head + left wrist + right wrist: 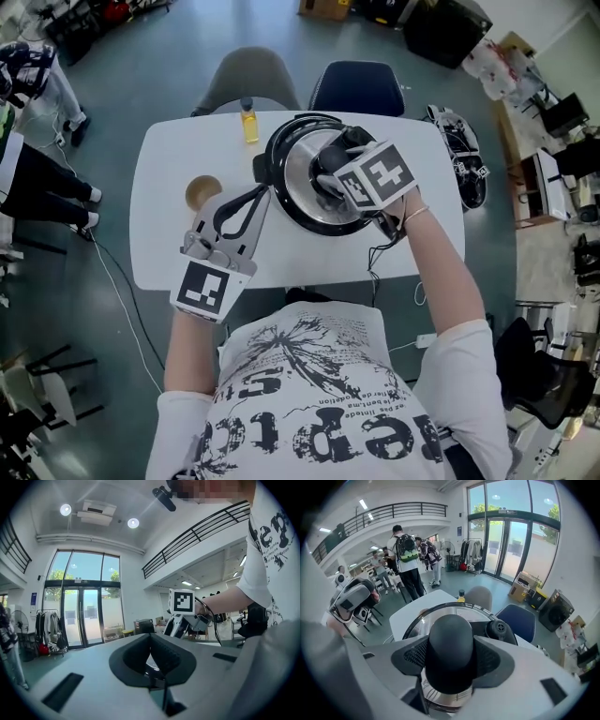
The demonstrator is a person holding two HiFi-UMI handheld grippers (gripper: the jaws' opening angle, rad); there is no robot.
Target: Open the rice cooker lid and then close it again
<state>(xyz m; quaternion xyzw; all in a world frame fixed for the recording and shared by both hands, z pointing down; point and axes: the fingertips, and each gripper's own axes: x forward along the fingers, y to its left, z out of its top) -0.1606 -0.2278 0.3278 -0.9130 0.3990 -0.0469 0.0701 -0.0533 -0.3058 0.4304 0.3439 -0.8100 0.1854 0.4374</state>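
The black rice cooker [277, 199] stands at the middle of the white table [169, 253]. Its glass lid [298, 171] with a steel rim [440, 607] lies over the pot. My right gripper [330, 174] comes down on it from above, shut on the black lid knob [450, 653], which fills the space between the jaws. My left gripper [262, 190] lies level at the cooker's left side, its tips close to the pot's wall. In the left gripper view its jaws [151, 656] stand together with nothing seen between them. Whether the lid is off the pot I cannot tell.
A yellow bottle [249, 122] stands at the table's far edge and a round wooden dish [202, 192] lies left of the cooker. Two chairs [356, 87] stand behind the table. A black device [465, 157] sits off its right end. Several people [408, 559] stand in the hall.
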